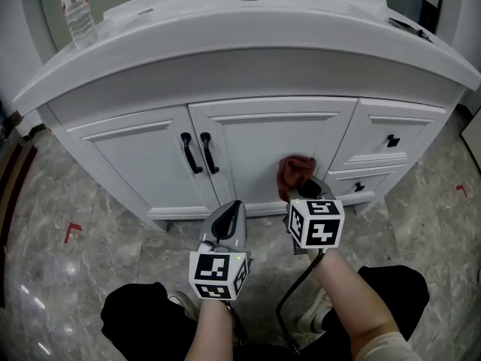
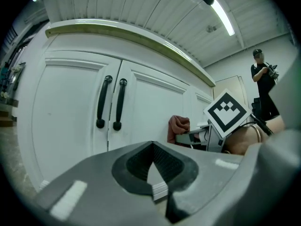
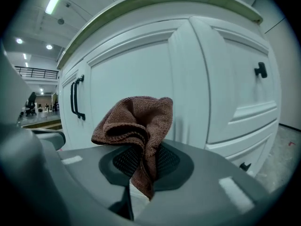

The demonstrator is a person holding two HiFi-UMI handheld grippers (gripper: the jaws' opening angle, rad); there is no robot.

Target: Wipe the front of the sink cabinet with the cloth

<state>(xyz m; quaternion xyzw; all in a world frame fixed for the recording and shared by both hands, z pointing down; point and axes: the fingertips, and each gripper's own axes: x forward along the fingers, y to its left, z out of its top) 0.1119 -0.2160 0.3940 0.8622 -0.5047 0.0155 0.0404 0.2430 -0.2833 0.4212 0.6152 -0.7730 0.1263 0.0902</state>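
Observation:
A white sink cabinet (image 1: 255, 138) with two doors and black handles (image 1: 197, 153) fills the head view. A reddish-brown cloth (image 1: 294, 173) is bunched against the lower right part of the right door (image 3: 141, 79). My right gripper (image 1: 304, 190) is shut on the cloth (image 3: 136, 126), which sticks up from between its jaws. My left gripper (image 1: 229, 216) hangs lower and to the left, a little off the cabinet, shut with nothing in it. From the left gripper view the cloth (image 2: 178, 125) shows to the right of the handles (image 2: 110, 102).
A water bottle (image 1: 77, 12) stands on the left of the white countertop (image 1: 248, 36). Drawers with black knobs (image 1: 392, 141) sit at the cabinet's right. Grey marble floor (image 1: 90, 254) carries red tape marks (image 1: 71, 232). A person (image 2: 263, 86) stands far off to the right.

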